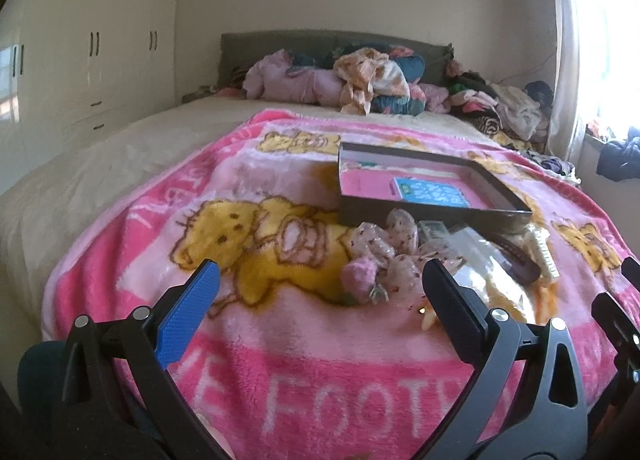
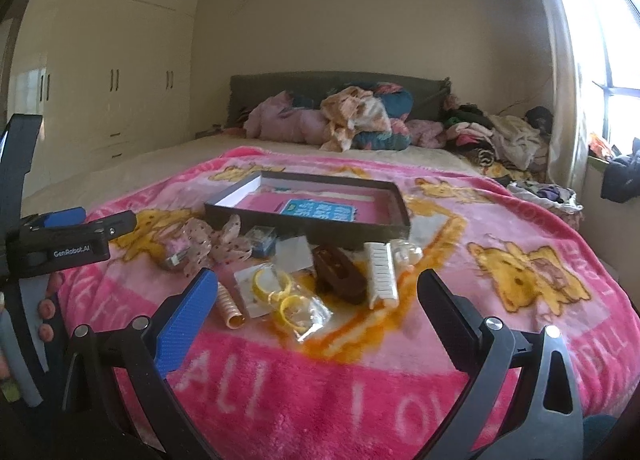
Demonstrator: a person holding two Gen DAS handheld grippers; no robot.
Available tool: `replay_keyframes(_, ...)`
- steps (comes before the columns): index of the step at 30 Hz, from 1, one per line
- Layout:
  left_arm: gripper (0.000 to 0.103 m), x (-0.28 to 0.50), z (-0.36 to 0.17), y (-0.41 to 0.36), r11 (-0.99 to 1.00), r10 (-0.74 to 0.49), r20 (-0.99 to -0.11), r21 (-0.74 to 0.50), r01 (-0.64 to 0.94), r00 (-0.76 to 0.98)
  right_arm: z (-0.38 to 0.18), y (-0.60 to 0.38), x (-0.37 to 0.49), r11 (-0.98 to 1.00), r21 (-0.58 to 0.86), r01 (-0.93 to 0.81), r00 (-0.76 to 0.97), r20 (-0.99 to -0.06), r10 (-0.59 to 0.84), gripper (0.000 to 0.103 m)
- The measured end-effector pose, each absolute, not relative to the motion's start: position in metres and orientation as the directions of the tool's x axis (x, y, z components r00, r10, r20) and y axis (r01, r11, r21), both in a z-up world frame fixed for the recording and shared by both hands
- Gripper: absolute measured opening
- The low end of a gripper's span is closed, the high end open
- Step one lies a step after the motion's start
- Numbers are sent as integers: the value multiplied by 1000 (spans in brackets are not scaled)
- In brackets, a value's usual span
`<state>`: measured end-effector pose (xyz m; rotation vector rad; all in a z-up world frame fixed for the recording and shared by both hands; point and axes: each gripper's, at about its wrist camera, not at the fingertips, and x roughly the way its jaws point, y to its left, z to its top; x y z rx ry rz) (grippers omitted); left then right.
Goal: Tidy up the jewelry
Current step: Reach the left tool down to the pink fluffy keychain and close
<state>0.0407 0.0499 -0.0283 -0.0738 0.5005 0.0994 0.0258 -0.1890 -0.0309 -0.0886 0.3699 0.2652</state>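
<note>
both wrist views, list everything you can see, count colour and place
blanket: one, pink with yellow bears, over the near bed
tray: one, dark shallow box, pink inside, mid-blanket
card: one, teal, inside the tray
dotted bows: a small cluster, pale pink, left of the pile
yellow rings: several, in clear bags, front of the pile
brown clip: one, beside the bags
white comb: one, right of the brown clip
coiled band: one, tan, front left
clothes heap: mixed colours, by the headboard
wardrobe: cream, left wall
left gripper: open, empty
right gripper: open, empty
</note>
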Motion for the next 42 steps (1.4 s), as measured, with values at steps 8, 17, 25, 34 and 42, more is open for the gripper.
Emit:
replay_keyframes(8,93,66,-41,58,996,35,-553,-50,-76,832,-43,-177,52,942,-37,-333,849,-447,283,97)
replay_keyframes(17,93,97,-62,52,999,-19,-662,-46,-16,749,-60,-174,78,929,-19,-370,792,-529,305,97)
replay_keyframes(25,75,113,-74,54,993,-104,-709,-111,34,698,-74,-176,98,923,5,-384,747,-586,314,97)
replay_keyframes(34,37,127,-73,53,980,-195,-711,-173,101,675,-84,-168,120,907,17,-420,692,-641,332,70)
replay_keyframes(42,19,128,-74,57,968,-243,-708,-220,121,663,-82,-164,122,895,26,-445,680,-641,357,51)
